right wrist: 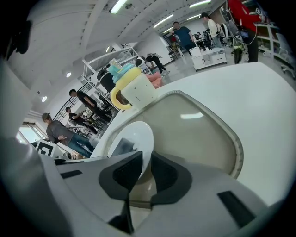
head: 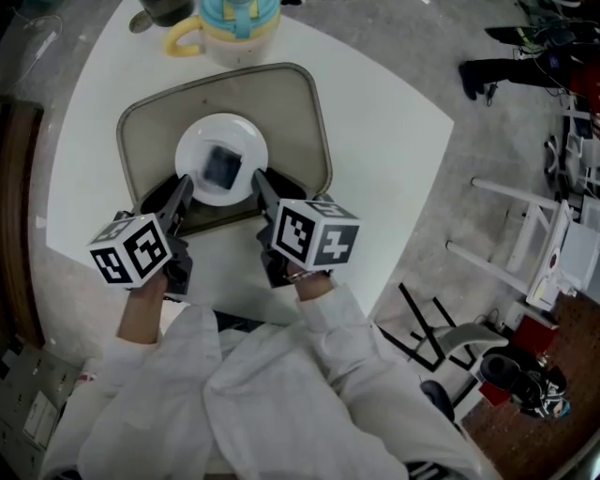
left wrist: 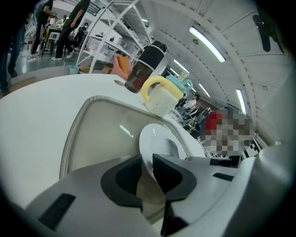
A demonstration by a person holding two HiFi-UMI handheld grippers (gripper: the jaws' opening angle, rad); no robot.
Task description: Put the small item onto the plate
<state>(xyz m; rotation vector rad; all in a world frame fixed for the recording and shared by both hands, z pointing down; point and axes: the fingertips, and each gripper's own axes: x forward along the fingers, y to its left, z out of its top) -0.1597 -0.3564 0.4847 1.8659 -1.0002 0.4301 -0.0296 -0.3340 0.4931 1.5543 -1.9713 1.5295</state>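
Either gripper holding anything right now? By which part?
Both hold the white plate by its rim: left gripper on its left edge, right gripper on its right edge. The small dark item lies on it.

The white table [head: 375,141] bears a grey-beige tray [head: 317,122] with a raised rim, set near its middle. At the far edge stand a pale jug [head: 234,37] with a yellow handle and, just beside it, a dark container [head: 164,9].
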